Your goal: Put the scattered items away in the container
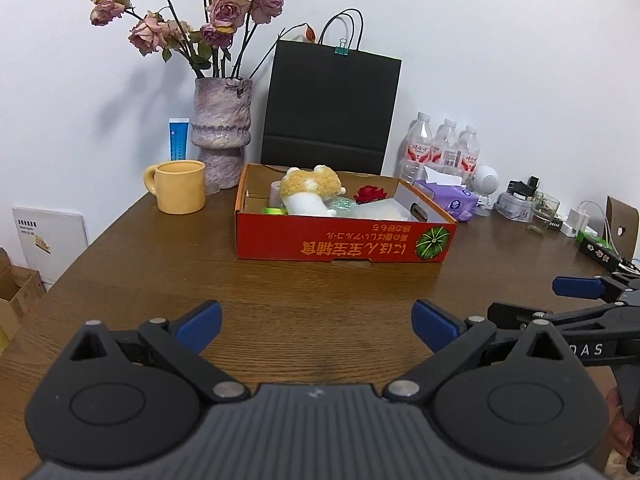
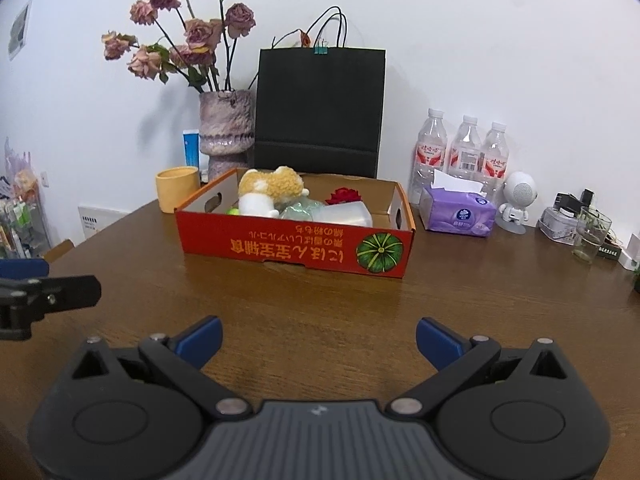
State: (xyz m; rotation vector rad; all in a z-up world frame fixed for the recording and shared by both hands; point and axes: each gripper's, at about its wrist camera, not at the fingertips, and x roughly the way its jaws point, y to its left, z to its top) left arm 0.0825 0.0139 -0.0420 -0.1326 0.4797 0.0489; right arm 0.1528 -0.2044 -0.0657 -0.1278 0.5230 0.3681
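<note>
An orange cardboard box with a pumpkin picture stands on the brown table. In it lie a plush toy, a red flower, a green item and clear plastic pieces. My left gripper is open and empty, low over the table in front of the box. My right gripper is open and empty, also in front of the box. The right gripper shows at the right edge of the left wrist view.
Behind the box stand a yellow mug, a vase of dried roses, a black paper bag, water bottles, a purple tissue pack, a white figurine and a glass. Cardboard boxes sit left, off the table.
</note>
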